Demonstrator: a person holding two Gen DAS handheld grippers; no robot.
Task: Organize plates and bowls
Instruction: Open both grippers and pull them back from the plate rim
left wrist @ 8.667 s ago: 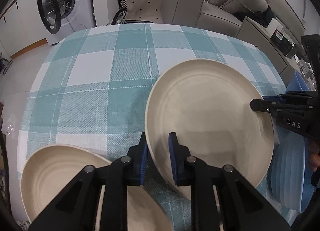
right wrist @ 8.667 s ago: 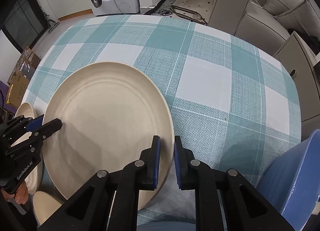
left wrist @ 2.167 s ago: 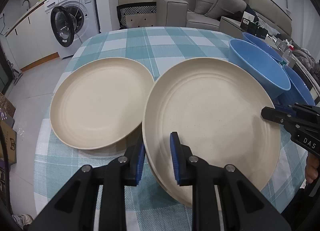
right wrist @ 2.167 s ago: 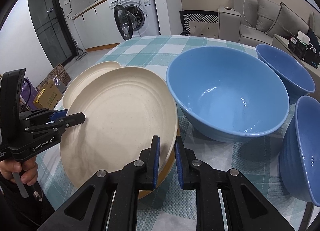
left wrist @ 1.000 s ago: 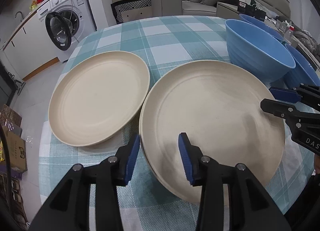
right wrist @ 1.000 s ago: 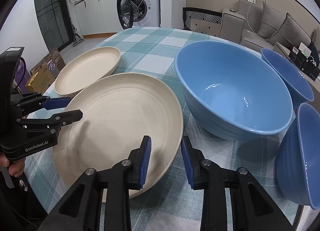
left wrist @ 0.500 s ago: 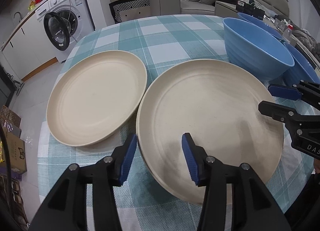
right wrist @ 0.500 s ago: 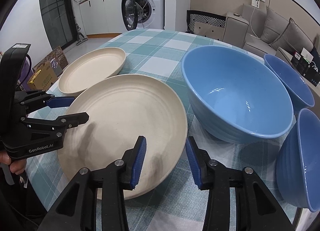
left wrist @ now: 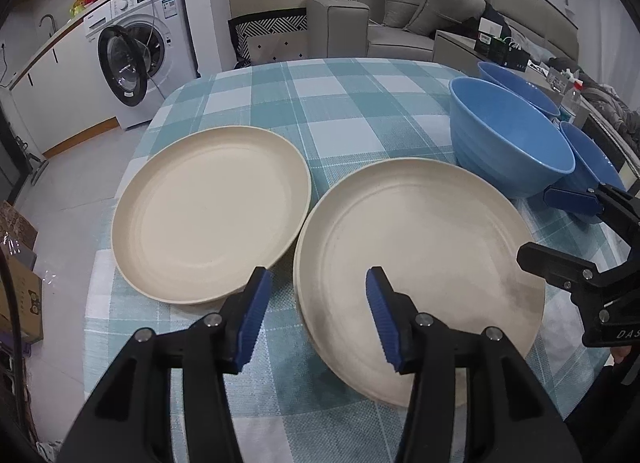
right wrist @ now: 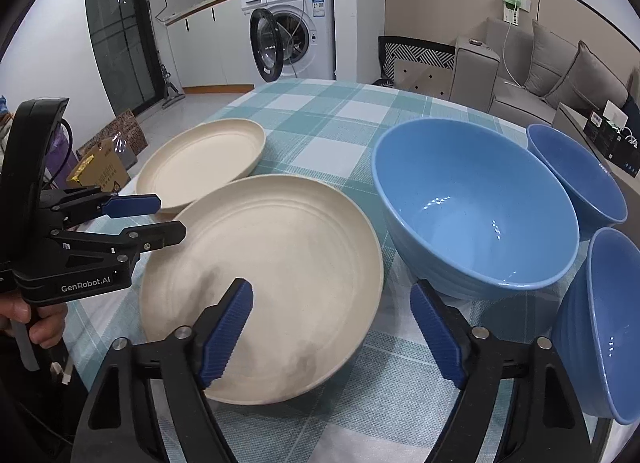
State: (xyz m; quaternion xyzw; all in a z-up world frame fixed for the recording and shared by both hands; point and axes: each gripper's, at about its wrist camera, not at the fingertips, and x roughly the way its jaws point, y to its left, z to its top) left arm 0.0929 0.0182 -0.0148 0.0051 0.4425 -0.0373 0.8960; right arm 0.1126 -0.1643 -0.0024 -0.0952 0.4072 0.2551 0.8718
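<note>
A cream plate (left wrist: 420, 255) (right wrist: 272, 263) lies flat on another cream plate, near the table's front edge. My left gripper (left wrist: 316, 303) (right wrist: 170, 217) straddles its left rim with jaws opening, and the pads are off the plate. At the plate's right rim my right gripper (right wrist: 332, 303) (left wrist: 536, 223) is opening wide and touches nothing. A separate cream plate (left wrist: 208, 211) (right wrist: 204, 167) sits to the left. A large blue bowl (right wrist: 476, 219) (left wrist: 512, 143) stands right of the stack, with two smaller blue bowls (right wrist: 576, 175) (right wrist: 600, 323) beyond it.
Everything rests on a round table with a teal checked cloth (left wrist: 340, 111). A washing machine (left wrist: 136, 59) with its door open stands behind on the left, and a grey sofa (left wrist: 420, 23) behind on the right. Cardboard boxes (right wrist: 104, 171) lie on the floor at the left.
Both grippers have let go of the top plate, which now lies on the stack. Their jaws have spread, the right one much more, and both have pulled back slightly.
</note>
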